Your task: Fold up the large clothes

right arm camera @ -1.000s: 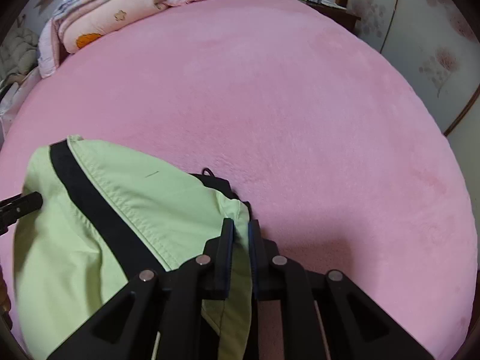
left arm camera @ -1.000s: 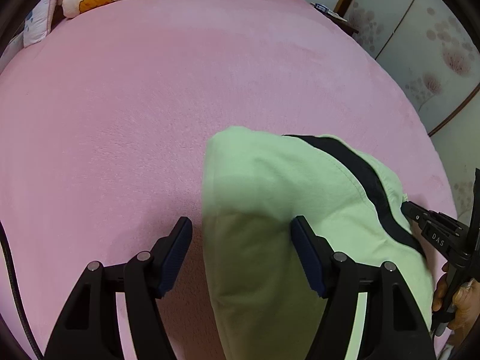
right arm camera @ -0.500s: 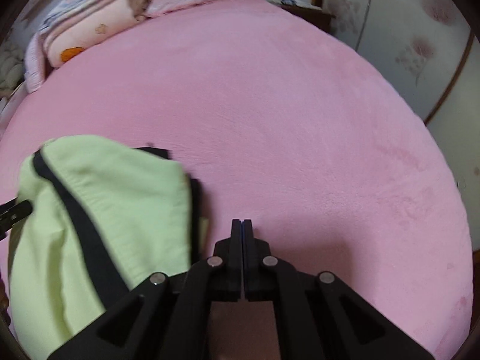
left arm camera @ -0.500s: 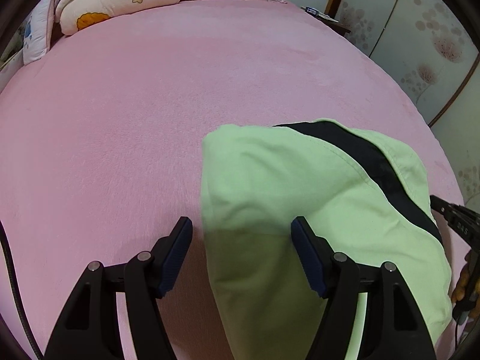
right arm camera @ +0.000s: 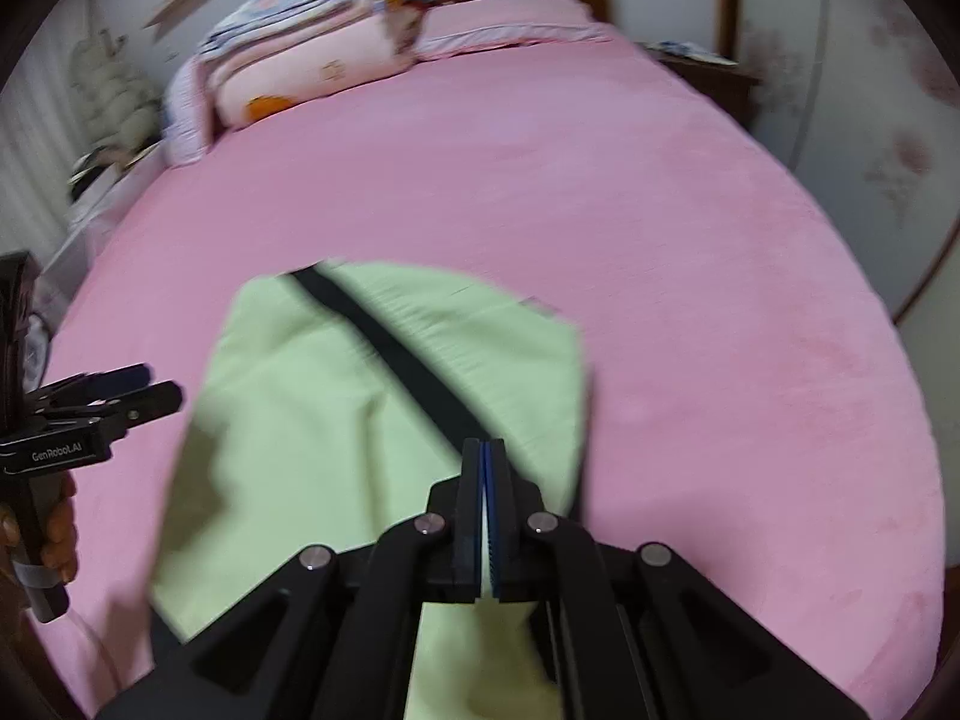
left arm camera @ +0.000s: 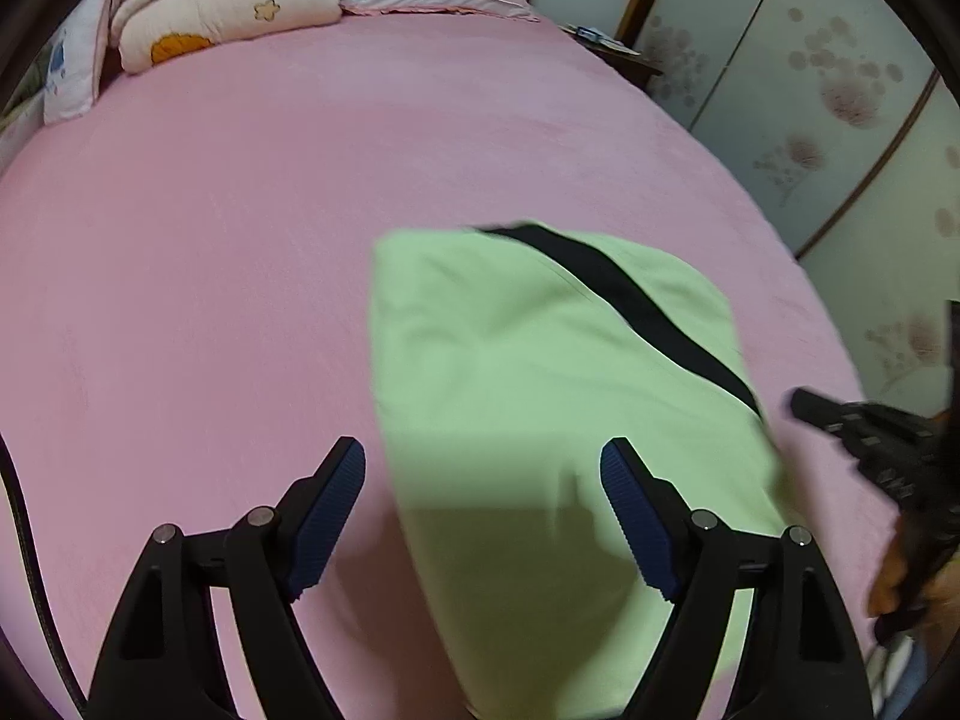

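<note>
A light green garment [left arm camera: 528,372] with a black stripe lies folded on the pink bed [left arm camera: 210,276]. My left gripper [left arm camera: 480,456] hovers above its near left part. Its jaws are opening and the cloth lies below them, untouched by the pads. In the right wrist view the garment [right arm camera: 312,420] spreads left of my right gripper [right arm camera: 483,444], which is shut with nothing held. The right gripper [left arm camera: 840,414] also shows at the garment's right side, and the left gripper [right arm camera: 150,387] at its left side.
Folded quilts and a pillow [left arm camera: 222,18] are stacked at the head of the bed. Flower-patterned sliding doors [left arm camera: 810,90] and a dark nightstand [left arm camera: 606,42] stand along the right. A person's hand [right arm camera: 57,534] holds the left gripper's handle.
The right gripper let go of the garment's edge and shut empty. Both grippers rose and drew back from the cloth, which now lies flat. The left jaws stand wider.
</note>
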Tool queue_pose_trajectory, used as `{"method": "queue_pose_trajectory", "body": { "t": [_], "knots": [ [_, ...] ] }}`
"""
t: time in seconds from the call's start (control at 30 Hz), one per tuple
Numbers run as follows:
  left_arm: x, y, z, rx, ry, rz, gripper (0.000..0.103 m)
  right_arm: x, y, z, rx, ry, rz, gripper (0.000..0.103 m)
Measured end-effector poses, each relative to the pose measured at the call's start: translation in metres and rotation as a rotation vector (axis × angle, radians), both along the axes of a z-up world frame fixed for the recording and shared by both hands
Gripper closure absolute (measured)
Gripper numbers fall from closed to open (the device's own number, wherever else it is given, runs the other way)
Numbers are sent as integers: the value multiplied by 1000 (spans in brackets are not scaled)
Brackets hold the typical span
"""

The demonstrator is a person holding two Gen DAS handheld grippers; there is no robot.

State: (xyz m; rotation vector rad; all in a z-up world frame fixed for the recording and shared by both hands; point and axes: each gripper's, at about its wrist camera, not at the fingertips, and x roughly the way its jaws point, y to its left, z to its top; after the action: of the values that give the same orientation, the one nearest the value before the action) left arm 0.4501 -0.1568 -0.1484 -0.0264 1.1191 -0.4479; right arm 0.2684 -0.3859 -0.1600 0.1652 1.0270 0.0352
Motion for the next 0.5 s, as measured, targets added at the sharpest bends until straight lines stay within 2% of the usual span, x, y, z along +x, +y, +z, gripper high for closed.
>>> {"method": "queue_pose_trajectory", "body": {
  "t": [0.1, 0.17, 0.2, 0.27, 0.3, 0.4, 0.5],
  "knots": [
    [-23, 3, -12, -32, 44, 1, 23, -7, 25, -16, 14, 42, 61, 102],
    [-19, -15, -29, -24, 84, 1, 23, -8, 35, -35, 20, 84, 89, 102],
    [-29, -15, -39, -12, 95, 3, 23, -10, 38, -43, 7, 97, 94, 102],
    [-43, -14, -50, 60, 69, 6, 23, -10, 36, -62, -64, 133, 68, 103],
    [-43, -14, -55, 67, 69, -1, 22, -12, 31, -66, -81, 132, 49, 103],
    [-42, -8, -63, 15, 108, 20, 21, -15, 17, -72, -40, 121, 21, 103],
    [-40, -7, -65, 3, 118, 24, 21, -19, 20, -67, -119, 100, 11, 103]
  ]
}}
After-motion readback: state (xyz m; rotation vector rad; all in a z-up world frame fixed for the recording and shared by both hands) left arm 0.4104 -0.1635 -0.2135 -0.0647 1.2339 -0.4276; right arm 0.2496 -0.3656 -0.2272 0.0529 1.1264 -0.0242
